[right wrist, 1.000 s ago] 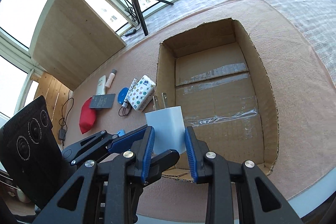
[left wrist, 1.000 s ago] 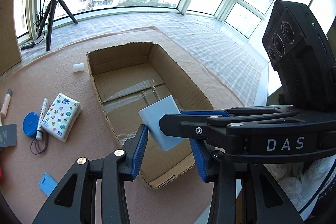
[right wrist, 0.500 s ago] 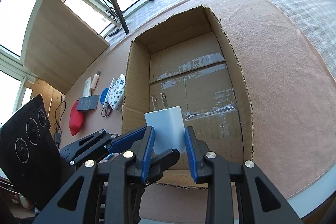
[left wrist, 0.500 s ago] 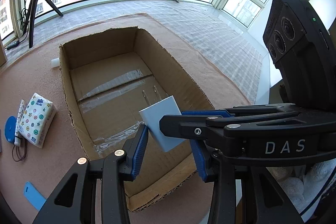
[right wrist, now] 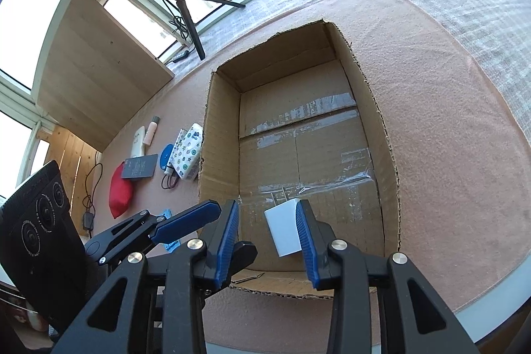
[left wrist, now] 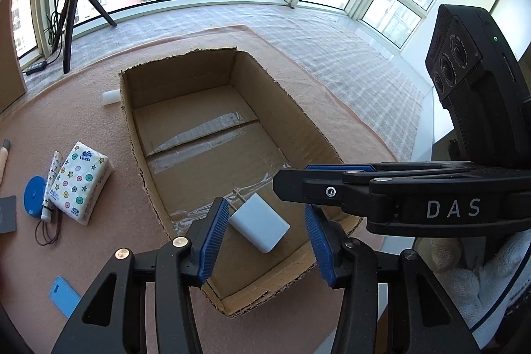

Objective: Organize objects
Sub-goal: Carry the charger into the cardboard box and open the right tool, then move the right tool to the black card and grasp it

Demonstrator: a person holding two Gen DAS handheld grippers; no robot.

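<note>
A white charger (left wrist: 259, 225) lies on the floor of the open cardboard box (left wrist: 298, 111), at the box's near end, its two metal prongs pointing toward the box's far wall. The right gripper (right wrist: 267, 241) hangs over that near end with its blue-padded jaws spread wide; the charger shows just beside the inner face of its right finger, and whether pad and charger touch cannot be told. The left gripper (left wrist: 265, 233) hovers over the same end of the box, its jaws also wide apart and empty, with the charger visible between them lower down. Outside the box, beside its left wall, a patterned tissue pack (left wrist: 81, 182) lies on the pink mat (left wrist: 83, 121), with a blue round tape measure (left wrist: 35, 196) just beyond it and a blue card (left wrist: 64, 296) nearer the camera. A small white cylinder (left wrist: 111, 97) rests against the box's far left corner. A red pouch (right wrist: 121, 189) and a dark booklet (right wrist: 139, 166) lie farther left of the box.
</note>
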